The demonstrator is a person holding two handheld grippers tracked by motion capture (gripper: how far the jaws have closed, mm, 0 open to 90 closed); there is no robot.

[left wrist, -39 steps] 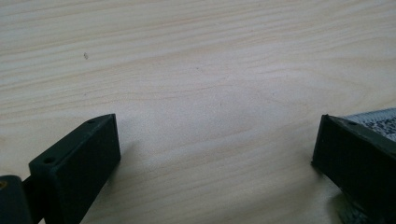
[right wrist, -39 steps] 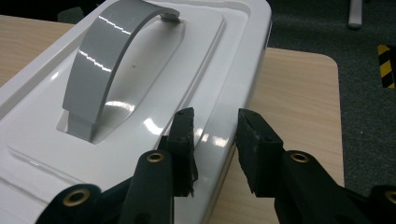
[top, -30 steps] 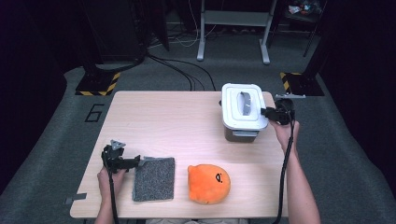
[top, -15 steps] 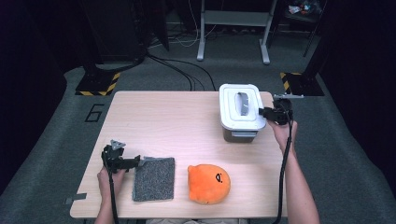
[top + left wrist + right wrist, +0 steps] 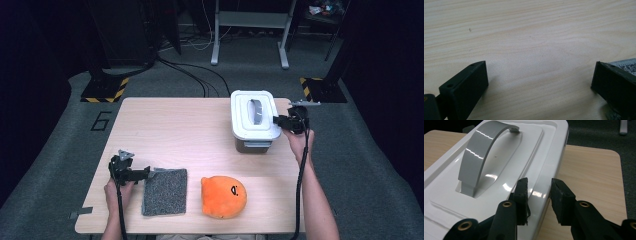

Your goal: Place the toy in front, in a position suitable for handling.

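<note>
At the table's far right, the right gripper (image 5: 538, 195) pinches the white lid's (image 5: 506, 177) rim (left gripper (image 5: 539, 82) gaping).

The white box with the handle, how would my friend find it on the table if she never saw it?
Start at the light wooden table and look to its far right corner. There stands the white plastic box with a grey arched handle on its lid, its right rim between the fingers of the right gripper. Unlike the soft orange plush toy and flat grey carpet square nearby, it is hard, shiny and tall.

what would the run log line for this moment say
left gripper: open, at grey cloth edge | right gripper: shut on white box lid rim | orange plush: untouched on table
</note>
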